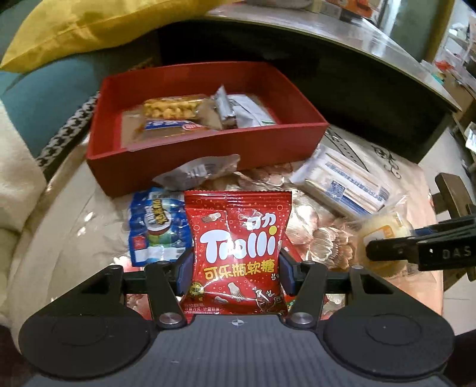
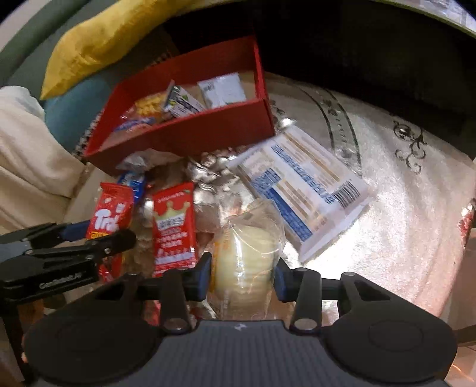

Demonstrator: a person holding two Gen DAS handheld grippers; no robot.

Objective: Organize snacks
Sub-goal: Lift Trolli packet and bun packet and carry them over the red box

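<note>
1. Left gripper [image 1: 235, 265]: blue pads pressed against both side edges of a red Trolli gummy packet [image 1: 236, 256]. Packet upright between the pads, label facing the camera, pinched in at the waist.
2. Right gripper [image 2: 242, 274]: pads closed on a pale yellow cake in clear wrap [image 2: 244, 262], one pad at each side; wrapper creased where the pads meet it.
3. Red box [image 1: 208, 148] sits on the bench behind both grippers, open top. Inside: a peanut-brittle bar [image 1: 169, 108], a blue-and-white wrapped bar [image 1: 175, 126] and silver-grey packets [image 1: 238, 111], lying flat or leaning on each other.
4. Loose items on the bench in front of the box: a blue sausage pack [image 1: 154, 229] just left of the Trolli packet, a large white-and-blue packet [image 2: 300, 190] to the right with barcode side up, a second red packet with a crown print [image 2: 174, 229] between the two grippers, and a crumpled silver wrapper [image 1: 193, 175] against the box's front wall.
5. Bench [image 2: 401, 208] carries a shiny cream cover with dark scroll ornament.
6. Background: yellow cushion [image 1: 98, 26] and teal cushion [image 1: 44, 104] behind the box.
</note>
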